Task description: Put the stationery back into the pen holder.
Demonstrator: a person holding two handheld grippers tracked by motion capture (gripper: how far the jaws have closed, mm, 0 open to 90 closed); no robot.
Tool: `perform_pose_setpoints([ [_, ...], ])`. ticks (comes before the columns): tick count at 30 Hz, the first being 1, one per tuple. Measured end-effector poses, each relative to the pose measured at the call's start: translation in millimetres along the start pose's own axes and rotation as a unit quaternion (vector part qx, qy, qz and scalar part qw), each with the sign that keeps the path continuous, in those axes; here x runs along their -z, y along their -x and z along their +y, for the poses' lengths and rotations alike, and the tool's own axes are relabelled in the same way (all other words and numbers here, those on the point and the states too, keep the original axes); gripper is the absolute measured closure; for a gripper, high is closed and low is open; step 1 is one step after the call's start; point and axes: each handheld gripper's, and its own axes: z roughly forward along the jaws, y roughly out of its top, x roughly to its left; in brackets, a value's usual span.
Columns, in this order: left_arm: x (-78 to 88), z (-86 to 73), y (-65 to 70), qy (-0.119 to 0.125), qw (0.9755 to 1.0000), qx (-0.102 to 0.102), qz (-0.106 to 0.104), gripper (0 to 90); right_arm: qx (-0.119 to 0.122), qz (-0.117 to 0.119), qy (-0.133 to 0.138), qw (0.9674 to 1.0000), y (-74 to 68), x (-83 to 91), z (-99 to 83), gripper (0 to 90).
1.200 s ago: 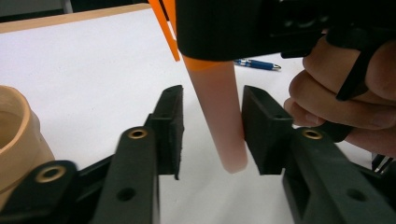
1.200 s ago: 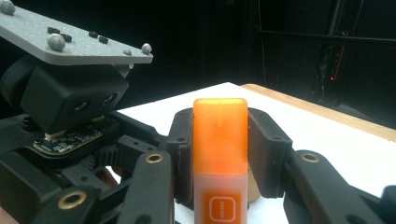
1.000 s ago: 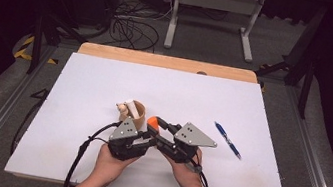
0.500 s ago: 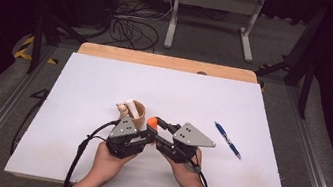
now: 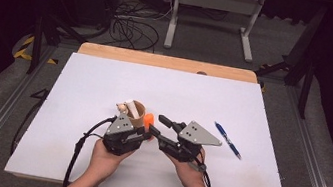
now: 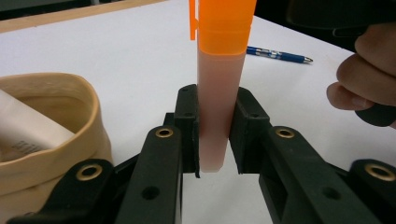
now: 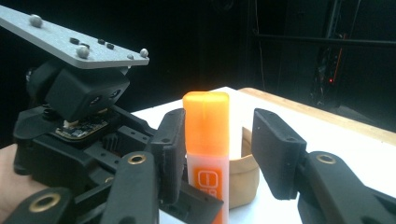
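Note:
A highlighter [image 6: 219, 84] with a pale pink barrel and an orange cap [image 7: 206, 121] stands upright between both grippers, just right of a tan cup [image 5: 137, 111]. My left gripper [image 6: 217, 116] is shut on its barrel near the lower end. My right gripper [image 7: 219, 135] reaches in from the opposite side around the cap; its jaws have just been opening, and a gap shows between the far jaw and the cap. In the high view the left gripper [image 5: 145, 133] and right gripper [image 5: 156, 126] meet at the highlighter [image 5: 148, 119] on the white table [image 5: 241, 186].
The tan cup [image 6: 70, 98] holds a white rolled item [image 5: 128, 105] and sits close beside the left gripper. A blue pen [image 5: 228, 140] lies to the right on the table. Cables trail off the front-left edge. Beyond the table's wooden far edge lies a dark floor with cables.
The right gripper's jaws have spread apart around the orange cap. Both hands have stayed almost where they were, and the left gripper keeps its hold on the highlighter.

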Motion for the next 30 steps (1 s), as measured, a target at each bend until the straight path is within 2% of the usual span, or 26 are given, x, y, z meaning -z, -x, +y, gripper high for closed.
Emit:
perform_pose_setpoints([
  [3,2.5,1.7,-2.1,0.005,1.0,0.003,0.002,74.9,-0.001,-0.001,0.003,1.0,1.3,2.2,0.9,52.7],
  [4,3.6,2.4,-3.5,0.005,1.0,-0.001,0.006,75.0,-0.001,-0.001,0.004,1.0,2.0,2.8,1.0,51.9],
  [5,4.3,2.7,-3.7,0.006,1.0,0.004,0.005,75.0,0.0,-0.001,0.004,1.0,2.9,3.3,1.1,50.8],
  [6,5.1,3.2,-5.3,0.008,0.9999,-0.001,0.008,75.0,-0.001,-0.002,0.002,1.0,3.4,3.7,1.2,50.2],
  [10,8.4,4.9,-8.1,0.012,0.9999,0.004,0.011,75.0,0.001,-0.008,-0.008,0.9999,6.0,4.7,1.0,46.5],
  [13,11.0,6.8,-11.7,0.013,0.9997,-0.002,0.019,75.0,0.0,-0.011,-0.017,0.9998,8.4,5.2,0.8,44.0],
  [18,14.5,9.6,-16.2,0.019,0.9995,0.0,0.024,74.9,0.002,-0.017,-0.024,0.9996,11.9,6.5,0.8,39.3],
  [21,16.3,11.3,-18.5,0.021,0.9994,0.006,0.027,74.9,0.002,-0.019,-0.026,0.9995,13.7,7.4,0.8,37.6],
  [30,21.9,18.5,-27.6,0.033,0.9986,0.006,0.041,74.9,-0.003,-0.024,-0.036,0.9991,17.3,9.0,0.1,34.5],
])
